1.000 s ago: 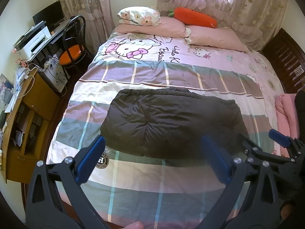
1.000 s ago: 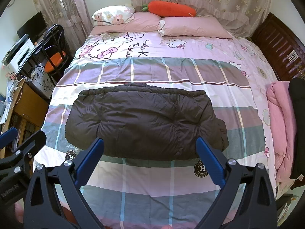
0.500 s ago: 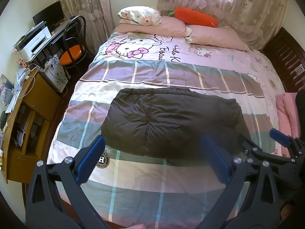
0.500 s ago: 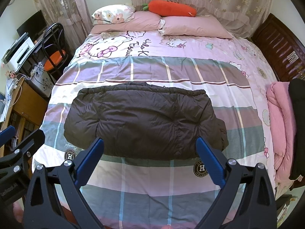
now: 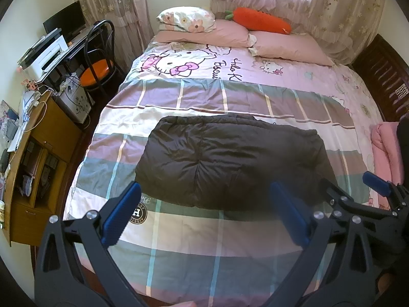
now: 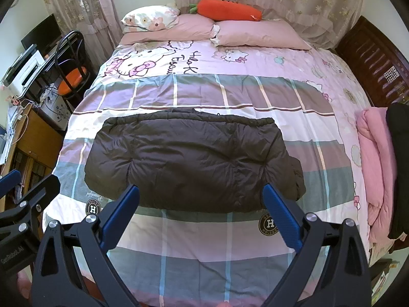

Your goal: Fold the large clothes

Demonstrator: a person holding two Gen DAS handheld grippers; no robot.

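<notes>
A dark brown puffy jacket (image 5: pixel 230 158) lies folded into a broad block across the middle of the bed; it also shows in the right wrist view (image 6: pixel 189 158). My left gripper (image 5: pixel 204 204) is open and empty, held above the bed's near side, short of the jacket's near edge. My right gripper (image 6: pixel 200 206) is open and empty at the same near edge. Each gripper shows in the other's view: the right one at the right (image 5: pixel 378 194), the left one at the left (image 6: pixel 23 199).
The bed has a checked quilt (image 6: pixel 204 243) and a pink Hello Kitty sheet, pillows and a carrot cushion (image 6: pixel 227 10) at the head. Folded pink and black clothes (image 6: pixel 375 168) lie at the right edge. A wooden cabinet (image 5: pixel 33 158), chair and desk stand left.
Both grippers have drifted slightly; the jacket sits a little higher and further left in the right wrist view. Nothing was gripped or released.
</notes>
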